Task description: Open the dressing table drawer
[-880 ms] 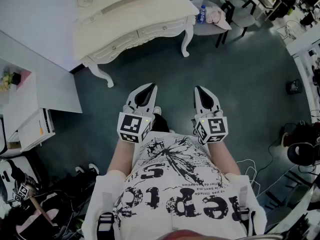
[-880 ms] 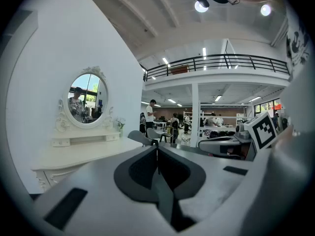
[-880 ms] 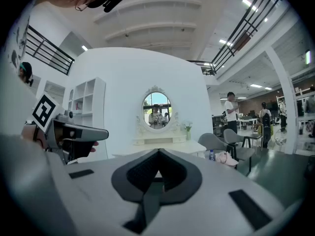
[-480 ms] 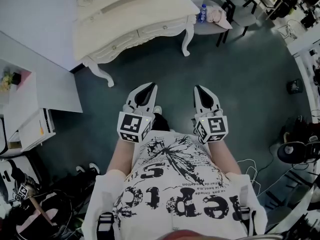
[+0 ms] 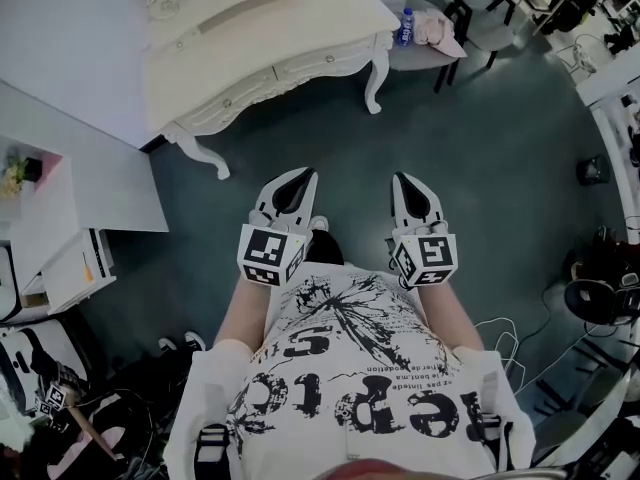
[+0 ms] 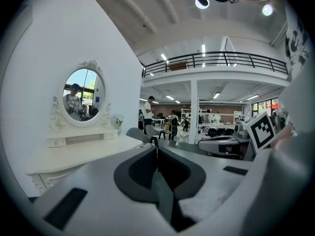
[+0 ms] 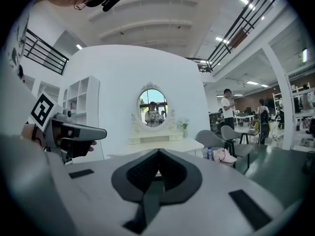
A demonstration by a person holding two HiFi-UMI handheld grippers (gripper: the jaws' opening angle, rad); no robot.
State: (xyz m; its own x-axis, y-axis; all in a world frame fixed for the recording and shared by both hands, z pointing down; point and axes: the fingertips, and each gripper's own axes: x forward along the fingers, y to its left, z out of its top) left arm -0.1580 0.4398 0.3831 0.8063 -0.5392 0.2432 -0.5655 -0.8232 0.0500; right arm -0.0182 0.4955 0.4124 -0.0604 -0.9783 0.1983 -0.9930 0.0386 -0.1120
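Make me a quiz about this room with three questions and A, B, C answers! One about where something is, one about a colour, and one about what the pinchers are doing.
1. Where is the blue bottle?
A. On the floor
B. On the chair beside the dressing table
C. In an open drawer

2. What colour is the dressing table?
A. Cream white
B. Black
C. Red

3. How do the right gripper's jaws stand?
A. Wide apart
B. Closed on a drawer knob
C. Closed together, holding nothing

Answers:
1. B, since the bottle stands on the grey seat next to a pink cloth.
2. A, since its top, drawer fronts and curved legs are all pale cream.
3. C, since the right gripper view shows the tips meeting with nothing between them, and the table is well away from them.
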